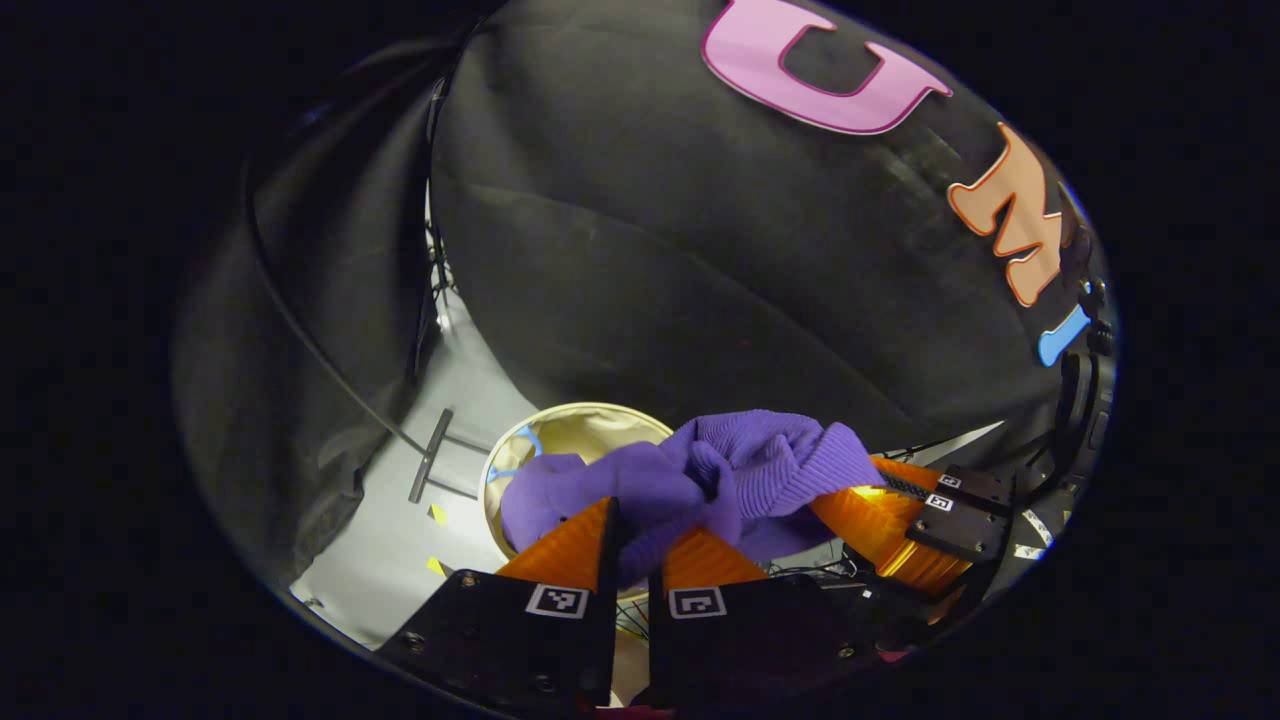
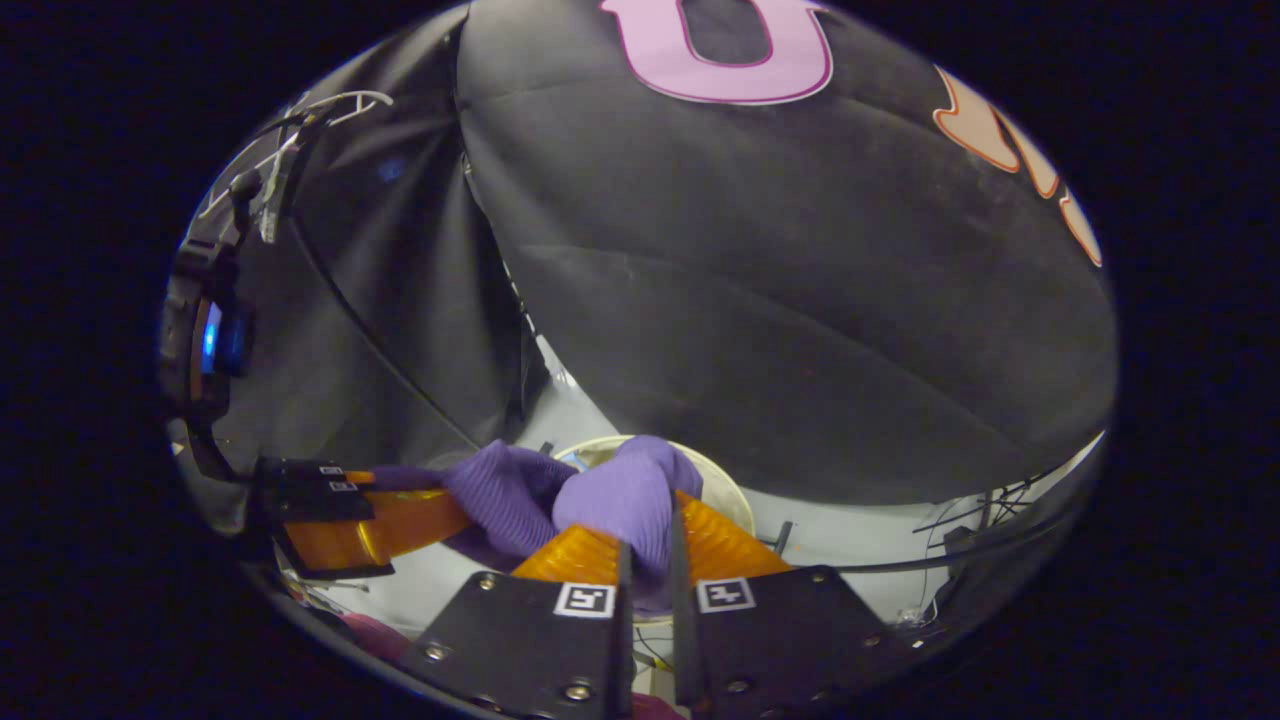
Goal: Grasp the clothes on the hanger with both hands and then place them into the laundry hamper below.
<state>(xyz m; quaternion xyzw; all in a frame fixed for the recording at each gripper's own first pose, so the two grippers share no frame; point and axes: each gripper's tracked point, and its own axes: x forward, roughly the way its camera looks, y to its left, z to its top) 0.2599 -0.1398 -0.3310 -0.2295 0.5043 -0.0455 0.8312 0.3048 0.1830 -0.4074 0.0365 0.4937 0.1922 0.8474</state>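
In the left gripper view, the left tongs [image 1: 632, 545] are clenched on a bunched purple knit garment [image 1: 700, 480], whose folds swell up between and above the fingers. The right tongs [image 1: 880, 510] reach in from the right and grip the same cloth at its far end. In the right gripper view, the right tongs [image 2: 648, 545] pinch the garment [image 2: 620, 500], and the left tongs [image 2: 420, 520] hold its other end. The round pale laundry hamper [image 1: 575, 430] sits on the grey floor [image 1: 400, 540] directly beneath the garment. No legible labels appear on garment or hamper.
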